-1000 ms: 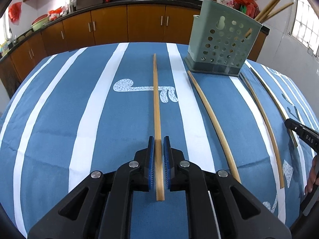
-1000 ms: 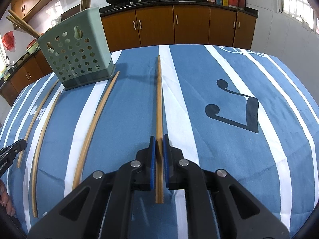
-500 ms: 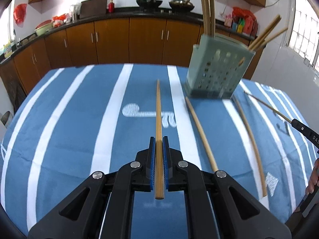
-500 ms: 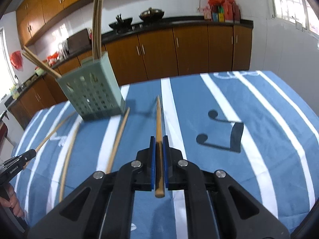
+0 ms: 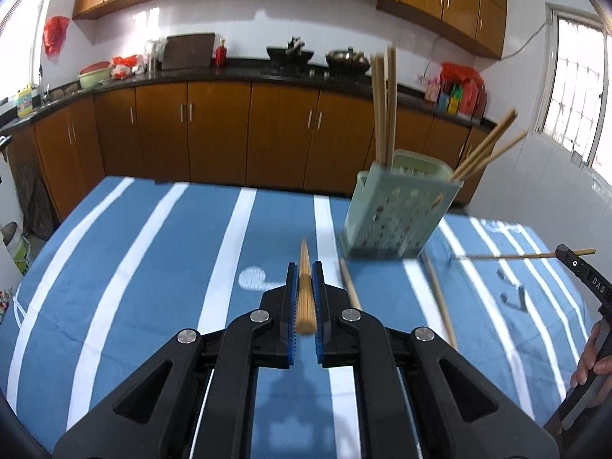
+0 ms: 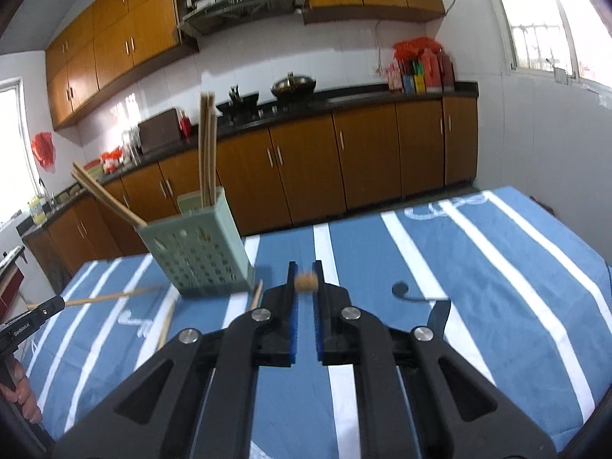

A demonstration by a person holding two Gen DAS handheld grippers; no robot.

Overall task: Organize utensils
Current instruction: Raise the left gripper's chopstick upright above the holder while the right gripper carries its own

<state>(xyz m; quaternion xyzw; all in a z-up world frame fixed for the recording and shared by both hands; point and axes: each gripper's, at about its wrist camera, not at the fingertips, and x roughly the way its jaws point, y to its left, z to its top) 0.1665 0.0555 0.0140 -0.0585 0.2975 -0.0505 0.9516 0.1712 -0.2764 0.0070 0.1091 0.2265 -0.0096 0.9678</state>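
My left gripper (image 5: 305,267) is shut on a bamboo chopstick (image 5: 305,287) that points forward, lifted above the blue striped tablecloth (image 5: 153,267). In the right wrist view my right gripper (image 6: 305,267) is shut on another chopstick (image 6: 306,282), seen nearly end-on and blurred. The green perforated holder (image 5: 397,210) stands ahead and to the right of the left gripper, with several chopsticks upright or leaning in it. The same holder (image 6: 202,256) is ahead-left of the right gripper. Two loose chopsticks (image 5: 350,287) (image 5: 440,298) lie on the cloth in front of the holder.
The right gripper's tip (image 5: 564,252) and a hand (image 5: 591,359) show at the left wrist view's right edge. The left gripper (image 6: 57,302) shows at the right wrist view's left edge. Brown kitchen cabinets (image 5: 229,130) and a counter with woks run behind the table.
Both grippers have risen from the cloth with their chopsticks and tilted up toward level. The table has dropped lower in both views and more of the kitchen wall shows.
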